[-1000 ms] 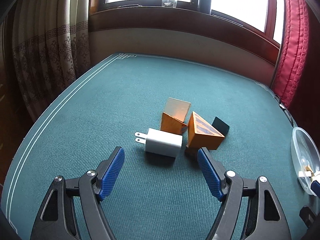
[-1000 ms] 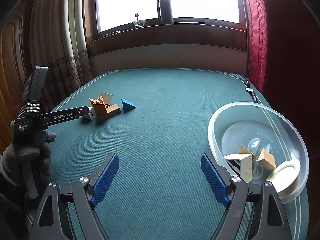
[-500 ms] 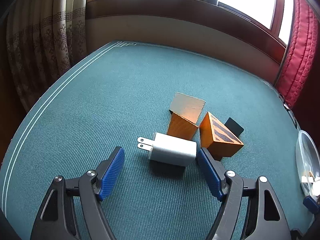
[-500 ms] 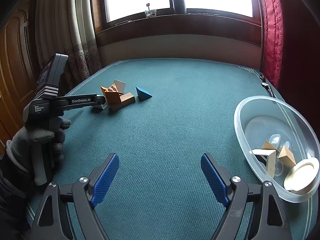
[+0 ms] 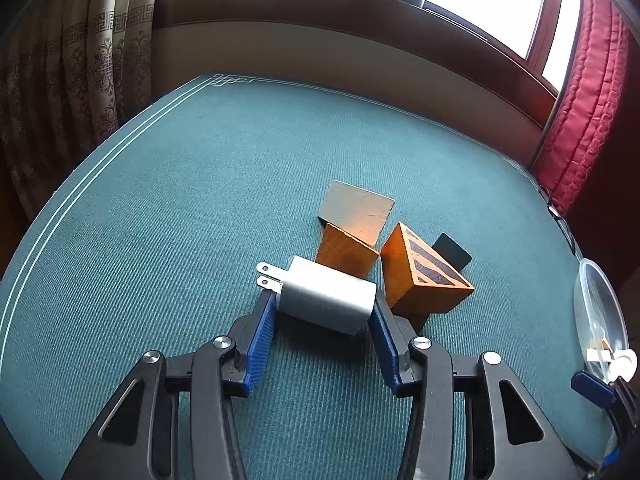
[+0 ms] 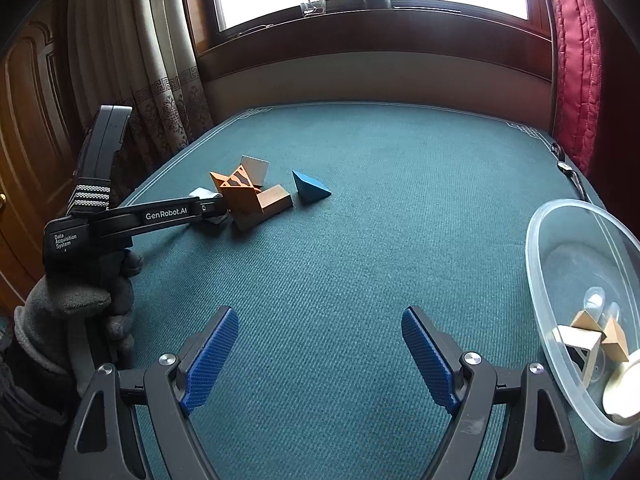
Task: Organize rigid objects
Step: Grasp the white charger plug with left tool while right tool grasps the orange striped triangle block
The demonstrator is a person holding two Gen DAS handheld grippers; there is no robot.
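Note:
A white plug adapter (image 5: 326, 298) lies on the green table cloth, its prongs pointing left. My left gripper (image 5: 323, 312) is shut on it, one blue pad on each side. Just behind it sit an orange wedge (image 5: 346, 250), an orange block with dark stripes (image 5: 424, 280) and a pale block (image 5: 358, 212). In the right wrist view the same cluster (image 6: 250, 196) sits at the far left with the left gripper (image 6: 208, 208) on it, and a blue wedge (image 6: 310, 188) lies beside it. My right gripper (image 6: 320, 354) is open and empty over bare cloth.
A clear plastic bowl (image 6: 538, 280) at the right holds wooden blocks (image 6: 592, 334) and a pale ring; it also shows at the right edge of the left wrist view (image 5: 588, 276). The table ends at a wall under a window; curtains hang at both sides.
My left gripper moved forward and closed its jaws on the white adapter. The right gripper drifted slightly, still open.

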